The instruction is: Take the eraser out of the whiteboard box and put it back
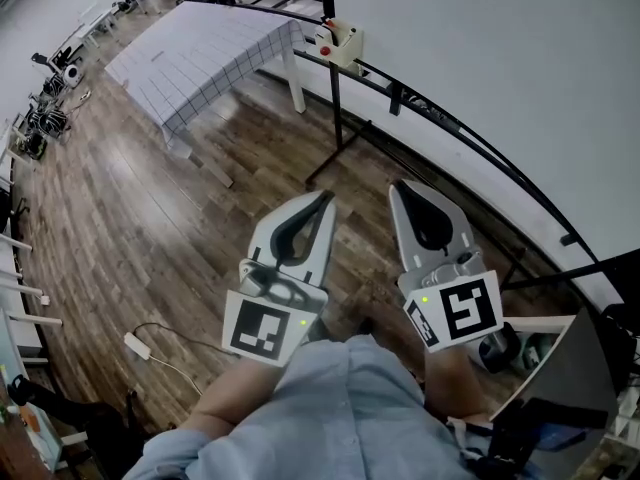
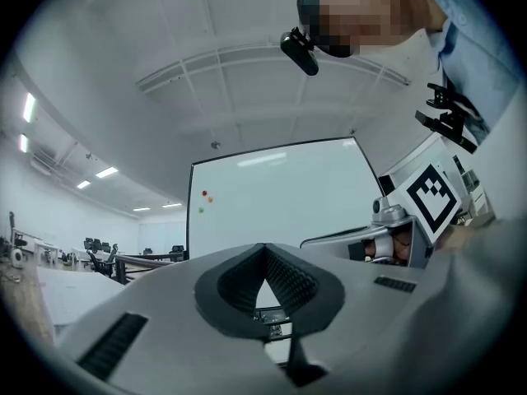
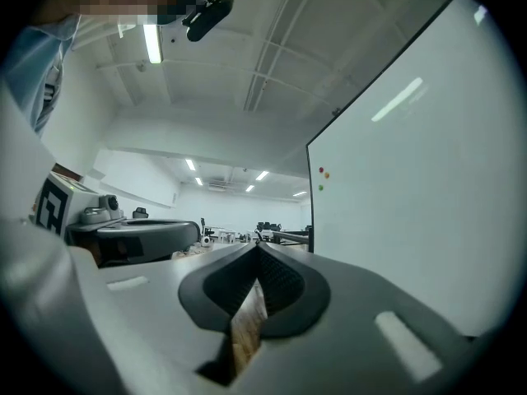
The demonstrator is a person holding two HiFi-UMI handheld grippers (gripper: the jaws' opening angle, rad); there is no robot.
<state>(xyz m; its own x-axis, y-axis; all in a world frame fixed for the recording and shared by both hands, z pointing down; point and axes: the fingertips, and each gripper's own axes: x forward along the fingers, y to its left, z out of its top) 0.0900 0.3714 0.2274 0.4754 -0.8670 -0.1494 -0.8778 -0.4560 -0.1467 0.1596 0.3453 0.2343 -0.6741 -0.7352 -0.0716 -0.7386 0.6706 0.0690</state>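
Observation:
A small white box [image 1: 343, 40] hangs on the rail under the whiteboard [image 1: 500, 58], far ahead of both grippers. I cannot make out an eraser in it; only a small red spot shows at its front. In the head view my left gripper [image 1: 325, 200] and right gripper [image 1: 403, 186] are held side by side over the wooden floor, pointing toward the board. Both are shut with nothing between the jaws. The left gripper view shows its tips [image 2: 263, 247] meeting, with the whiteboard [image 2: 276, 196] ahead. The right gripper's tips [image 3: 258, 250] also meet, the board [image 3: 412, 188] at its right.
A table under a checked cloth [image 1: 200, 48] stands at the back left. The whiteboard's black stand [image 1: 335, 118] and rail run diagonally to the right. A white power strip [image 1: 137, 345] lies on the floor at the left. Dark equipment [image 1: 560, 368] sits at the bottom right.

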